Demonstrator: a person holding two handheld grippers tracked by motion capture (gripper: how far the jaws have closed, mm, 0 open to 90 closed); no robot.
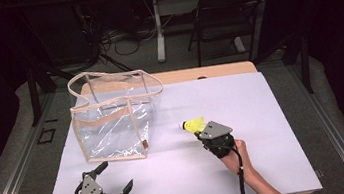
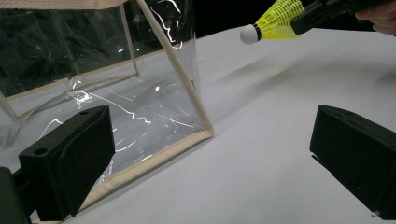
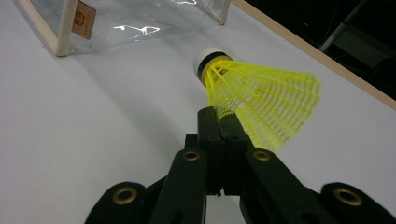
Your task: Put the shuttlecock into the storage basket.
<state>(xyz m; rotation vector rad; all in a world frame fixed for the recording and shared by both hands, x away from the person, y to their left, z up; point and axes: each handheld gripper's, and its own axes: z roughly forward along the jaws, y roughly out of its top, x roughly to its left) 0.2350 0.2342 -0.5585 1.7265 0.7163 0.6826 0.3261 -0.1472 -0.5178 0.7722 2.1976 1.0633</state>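
A yellow shuttlecock [image 1: 193, 124] with a white cork tip is held just above the white table, its cork pointing left toward the bag. My right gripper [image 3: 219, 122] is shut on the edge of its yellow mesh skirt [image 3: 266, 100]. The shuttlecock [image 2: 275, 24] also appears at the top of the left gripper view, clamped by the right gripper [image 2: 303, 21]. A clear plastic bag [image 1: 114, 114] with beige trim stands open at the left of the table. My left gripper [image 1: 118, 177] rests near the front edge, open and empty, its fingers [image 2: 70, 158] aimed at the bag's near corner [image 2: 205, 133].
The white table [image 1: 263, 115] stretches to the right of the bag. A wooden strip [image 1: 207, 72] runs along its far edge. Beyond it stand a dark folding chair [image 1: 229, 13] and a table leg [image 1: 158, 28].
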